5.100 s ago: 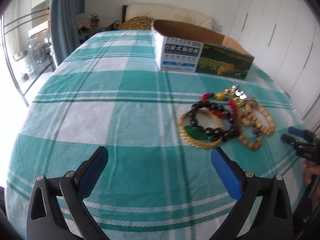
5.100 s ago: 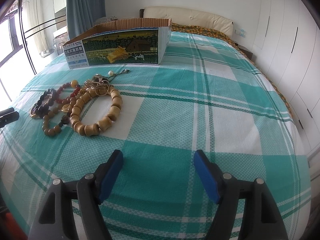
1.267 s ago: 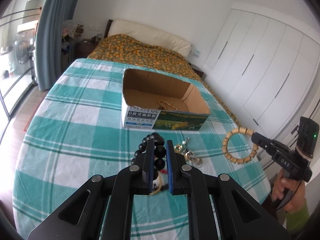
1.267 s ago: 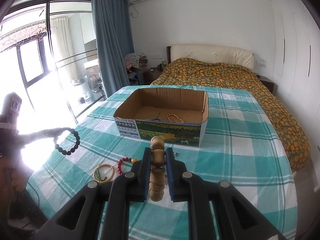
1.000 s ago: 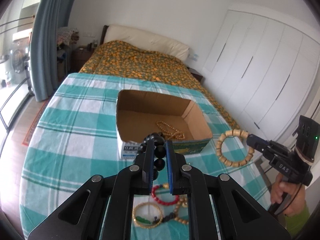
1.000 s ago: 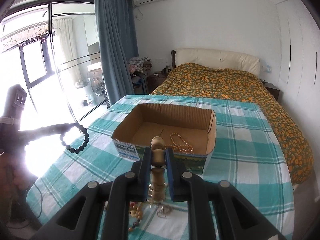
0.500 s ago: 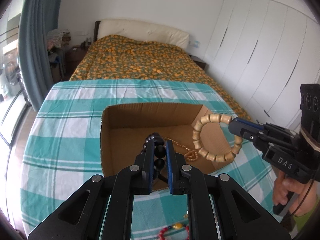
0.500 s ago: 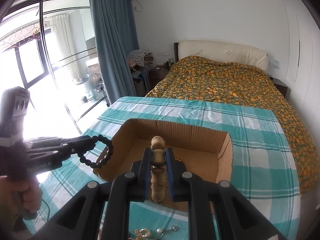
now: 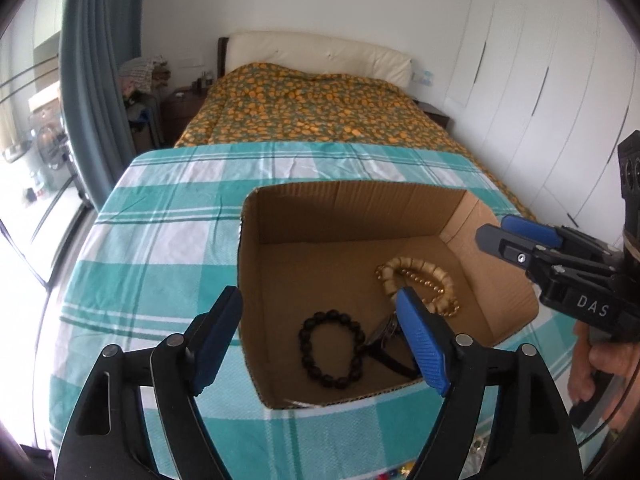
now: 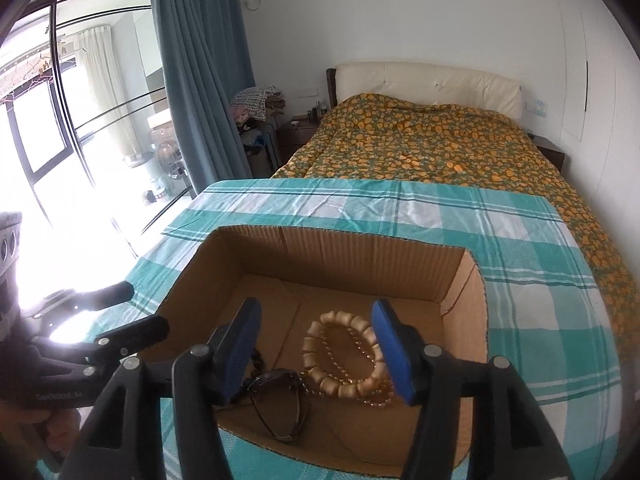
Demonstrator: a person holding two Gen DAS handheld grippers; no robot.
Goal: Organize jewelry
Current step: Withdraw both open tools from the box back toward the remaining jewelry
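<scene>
Left wrist view, left hand-held gripper (image 9: pixel 320 336) jaws just opened, empty, over box (image 9: pixel 352 200)

Your left tool (image 9: pixel 320 336) is black with blue ribbed pads, and your right tool (image 10: pixel 316 348) matches it: black frame, blue pads. The cardboard box (image 9: pixel 352 208) in front of you is plain brown inside, corrugated along its walls. In it lie a bracelet of dark, near-black round beads (image 9: pixel 332 354), a bracelet of pale tan wooden beads (image 10: pixel 340 354), a thin gold-coloured bead chain (image 10: pixel 372 398) and dark sunglasses (image 10: pixel 280 408). The cloth on your tabletop (image 9: pixel 160 240) is a teal and white check with thin dark green lines. Behind it, the bed cover (image 10: pixel 432 148) is green with orange spots, the headboard (image 10: pixel 428 80) cream, the curtain (image 10: pixel 200 60) grey-blue.
</scene>
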